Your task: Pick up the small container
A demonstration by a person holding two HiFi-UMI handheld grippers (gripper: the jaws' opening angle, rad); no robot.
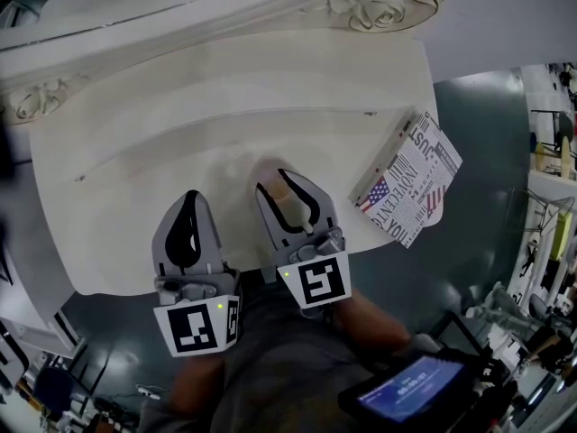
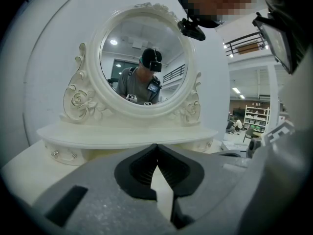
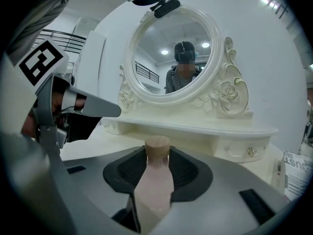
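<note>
The jaws of the right gripper (image 3: 157, 155) are closed on a small pink bottle (image 3: 154, 187) with a wooden cork (image 3: 157, 148). The dark pads press its sides, and the cork stands upright just above them. This bottle is the small container of the task. In the head view it sits between the jaw tips over the near middle of a white table (image 1: 180, 133). No view shows whether its base touches the top or hangs clear.

The left gripper (image 2: 157, 150), just beside the right one, is clenched on nothing. Its tips touch, and bare table shows through the gap below them.

Beyond both grippers stand a low carved shelf (image 3: 195, 126) and a round mirror (image 3: 173, 53) that reflects the person. A box (image 1: 407, 180) in newspaper print lies at the table's right edge, well apart.

Judged from this, the grasp is made. What is left is the lift, straight up, keeping the bottle upright.
</note>
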